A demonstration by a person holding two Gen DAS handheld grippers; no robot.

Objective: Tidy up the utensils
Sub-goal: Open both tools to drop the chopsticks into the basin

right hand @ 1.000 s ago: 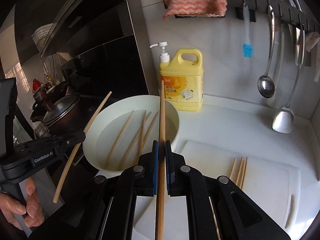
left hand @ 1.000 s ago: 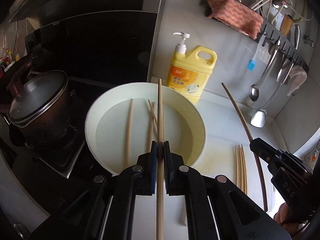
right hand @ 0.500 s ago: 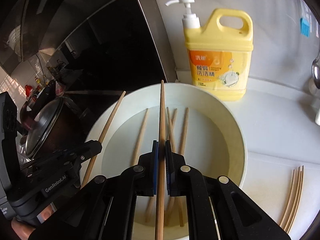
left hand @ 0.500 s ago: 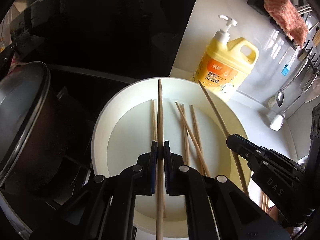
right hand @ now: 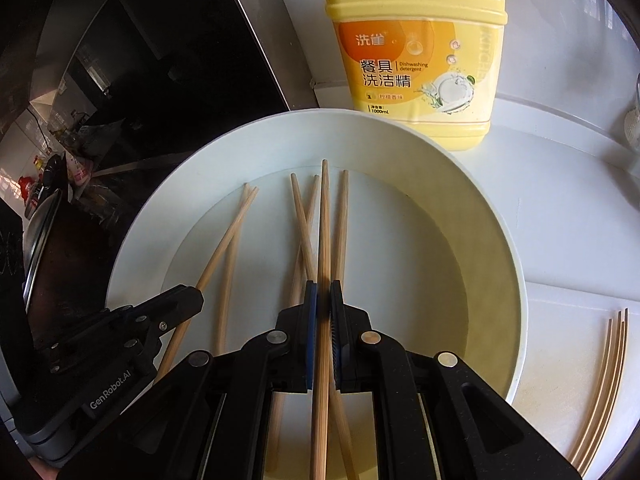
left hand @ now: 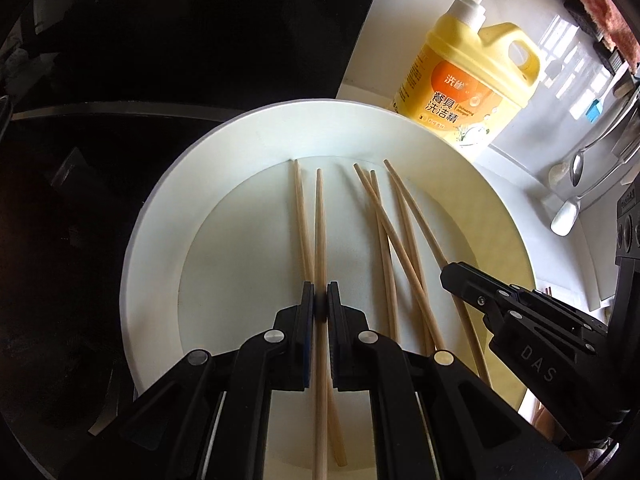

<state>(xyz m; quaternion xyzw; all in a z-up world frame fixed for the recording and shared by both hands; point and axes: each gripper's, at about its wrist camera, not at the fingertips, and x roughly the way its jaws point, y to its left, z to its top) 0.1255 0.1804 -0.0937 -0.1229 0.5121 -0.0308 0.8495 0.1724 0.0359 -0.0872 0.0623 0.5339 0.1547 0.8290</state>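
Observation:
My left gripper [left hand: 320, 300] is shut on one wooden chopstick [left hand: 319, 220] that points down into a wide white bowl [left hand: 160, 208]. Beside it a loose chopstick [left hand: 300, 216] lies on the bowl's floor, and several more [left hand: 380, 220] lie crossed to the right. My right gripper [right hand: 324, 300] is shut on a second chopstick [right hand: 324, 220], its tip near the far edge of the bowl [right hand: 500, 248] floor, over loose chopsticks [right hand: 302, 216]. Each gripper shows in the other's view: the right gripper [left hand: 450, 274] at the right, the left gripper [right hand: 194, 296] at the left.
A yellow detergent bottle [right hand: 416, 60] stands just behind the bowl. Several chopsticks [right hand: 608, 360] lie on a white board at the right. A lidded pot [right hand: 40, 232] and black stove panels are on the left. Spoons [left hand: 576, 164] hang on the wall at the right.
Both grippers have come down and forward over the bowl, each still holding its chopstick. The chopstick tips now reach inside the bowl, which fills both views.

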